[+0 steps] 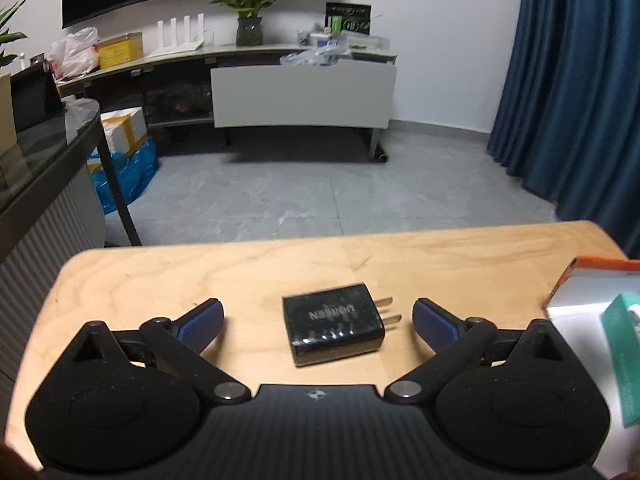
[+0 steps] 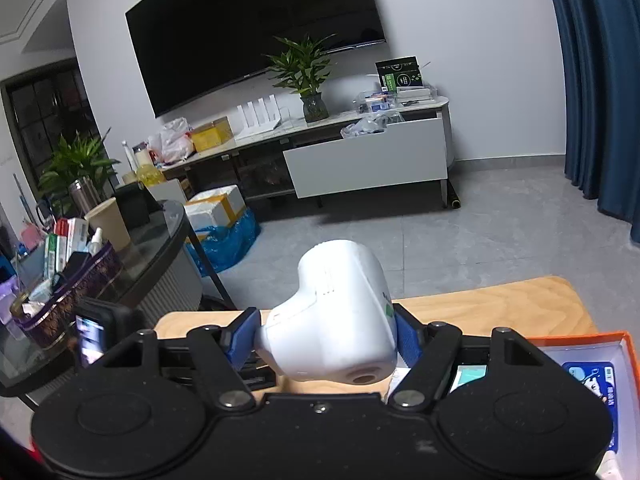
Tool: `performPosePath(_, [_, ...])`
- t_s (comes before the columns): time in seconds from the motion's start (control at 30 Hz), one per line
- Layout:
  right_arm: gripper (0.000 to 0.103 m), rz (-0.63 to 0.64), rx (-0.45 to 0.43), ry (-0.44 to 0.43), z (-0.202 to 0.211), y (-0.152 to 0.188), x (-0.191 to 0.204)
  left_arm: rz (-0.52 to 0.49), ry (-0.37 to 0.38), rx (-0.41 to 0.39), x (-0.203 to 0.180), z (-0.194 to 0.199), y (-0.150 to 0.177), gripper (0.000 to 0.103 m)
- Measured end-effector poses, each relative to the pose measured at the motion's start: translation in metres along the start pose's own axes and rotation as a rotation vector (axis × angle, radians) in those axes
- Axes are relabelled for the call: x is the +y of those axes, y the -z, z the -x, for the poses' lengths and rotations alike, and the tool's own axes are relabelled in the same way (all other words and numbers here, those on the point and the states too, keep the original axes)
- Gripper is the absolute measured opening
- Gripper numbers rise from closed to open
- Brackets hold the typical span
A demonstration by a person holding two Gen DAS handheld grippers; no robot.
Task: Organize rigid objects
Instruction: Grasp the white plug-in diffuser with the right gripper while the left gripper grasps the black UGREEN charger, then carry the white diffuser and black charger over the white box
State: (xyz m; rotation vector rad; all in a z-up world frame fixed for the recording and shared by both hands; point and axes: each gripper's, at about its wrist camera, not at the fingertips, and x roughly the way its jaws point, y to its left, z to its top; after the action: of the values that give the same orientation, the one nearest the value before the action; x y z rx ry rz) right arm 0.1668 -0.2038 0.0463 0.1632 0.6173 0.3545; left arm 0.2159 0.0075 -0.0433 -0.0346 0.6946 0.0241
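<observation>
The black charger (image 1: pixel 334 323) is framed on the desk (image 1: pixel 240 272) between the spread left gripper (image 1: pixel 318 316), a closing pinch being called for next, while a white device (image 2: pixel 336 316) is pinched by the right gripper (image 2: pixel 322 338) with the orange box (image 2: pixel 628 344) at three o'clock.

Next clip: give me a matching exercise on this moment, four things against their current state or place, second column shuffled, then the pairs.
Things:
1. black charger
2. white device
3. left gripper
4. orange-edged box

States or places:
A. clamped between blue finger pads
B. open, fingers spread wide
C. lying flat on the wooden table, prongs to the right in the view
D. at the table's right end, holding a teal item

Pairs: 1-C, 2-A, 3-B, 4-D. The right gripper is the one holding the white device.
</observation>
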Motion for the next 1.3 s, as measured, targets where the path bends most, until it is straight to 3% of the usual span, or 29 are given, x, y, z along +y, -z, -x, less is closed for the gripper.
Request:
performPosePath(0.1, [0.083, 0.001, -0.005, -0.013, 0.002, 0.000, -0.002, 0.003, -0.052, -0.020, -0.005, -0.001, 0.002, 0.096])
performPosePath(0.17, [0.083, 0.003, -0.015, -0.012, 0.004, 0.000, -0.002, 0.022, -0.049, -0.044, -0.002, 0.003, 0.000, 0.069])
performPosePath(0.2, [0.083, 0.003, -0.014, -0.014, 0.005, 0.000, -0.002, 0.003, -0.061, -0.041, -0.004, 0.004, 0.000, 0.065])
performPosePath(0.4, [0.083, 0.000, -0.036, -0.011, 0.018, 0.001, 0.002, 0.003, -0.010, -0.013, 0.004, 0.022, 0.001, 0.065])
performPosePath(0.67, [0.083, -0.016, -0.058, 0.002, 0.066, 0.012, 0.007, -0.002, 0.035, -0.088, -0.004, 0.115, 0.010, 0.065])
performPosePath(1.0, [0.083, -0.022, -0.068, 0.187, 0.180, 0.064, -0.018, -0.012, 0.205, -0.116, -0.077, 0.223, 0.036, 0.065])
performPosePath(1.1, [0.083, -0.032, -0.069, 0.240, 0.210, 0.079, -0.031, -0.023, 0.264, -0.125, -0.102, 0.238, 0.048, 0.065])
performPosePath(1.3, [0.083, -0.034, -0.084, 0.286, 0.239, 0.100, -0.043, -0.040, 0.278, -0.120, -0.123, 0.241, 0.065, 0.065])
